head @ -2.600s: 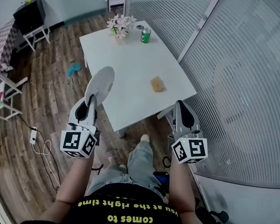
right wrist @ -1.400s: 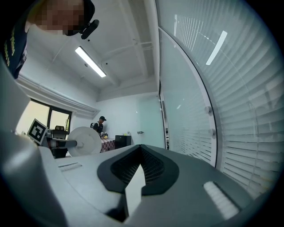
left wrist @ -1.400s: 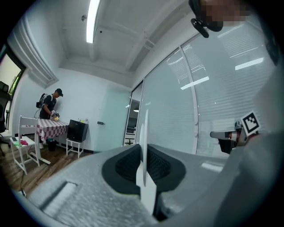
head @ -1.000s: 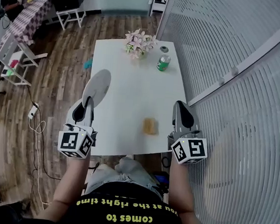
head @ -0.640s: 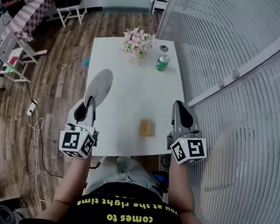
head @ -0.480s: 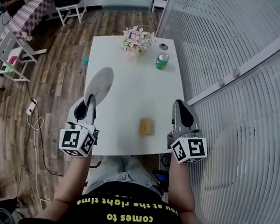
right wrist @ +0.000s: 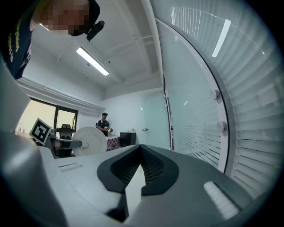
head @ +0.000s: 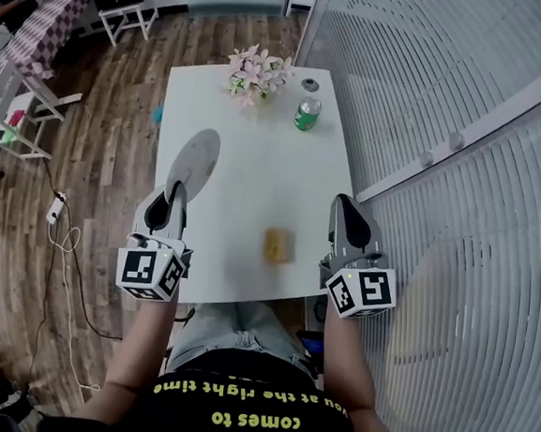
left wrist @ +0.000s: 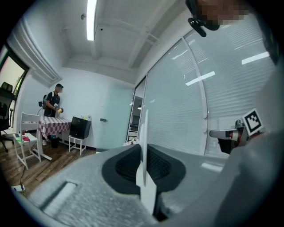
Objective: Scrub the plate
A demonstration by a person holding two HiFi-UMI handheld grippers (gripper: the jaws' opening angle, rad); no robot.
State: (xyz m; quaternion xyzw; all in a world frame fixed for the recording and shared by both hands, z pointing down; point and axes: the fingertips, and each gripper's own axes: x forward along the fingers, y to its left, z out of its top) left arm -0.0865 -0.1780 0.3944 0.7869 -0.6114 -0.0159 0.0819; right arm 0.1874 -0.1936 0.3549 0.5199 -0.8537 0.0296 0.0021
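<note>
My left gripper [head: 176, 191] is shut on the rim of a round white plate [head: 193, 159], held upright over the white table's [head: 254, 190] left edge. The left gripper view shows the plate [left wrist: 143, 133] edge-on, rising from the closed jaws of the left gripper [left wrist: 143, 155]. A yellow-brown sponge [head: 276, 245] lies on the table near its front edge, between the two grippers. My right gripper [head: 344, 204] hovers at the table's right front corner; in its own view the right gripper [right wrist: 140, 153] is shut with nothing in it, and the plate [right wrist: 88, 141] shows at the left.
A green can [head: 307, 115] and a pot of pink flowers [head: 255, 71] stand at the table's far end. A glass wall with blinds [head: 466, 133] runs along the right. On the wood floor to the left are a power strip with cables [head: 56, 210] and a white rack [head: 20, 123].
The table has come nearer and squarer in the head view; the sponge now lies between the two grippers. Both grippers hold the same pose, the plate still in the left one.
</note>
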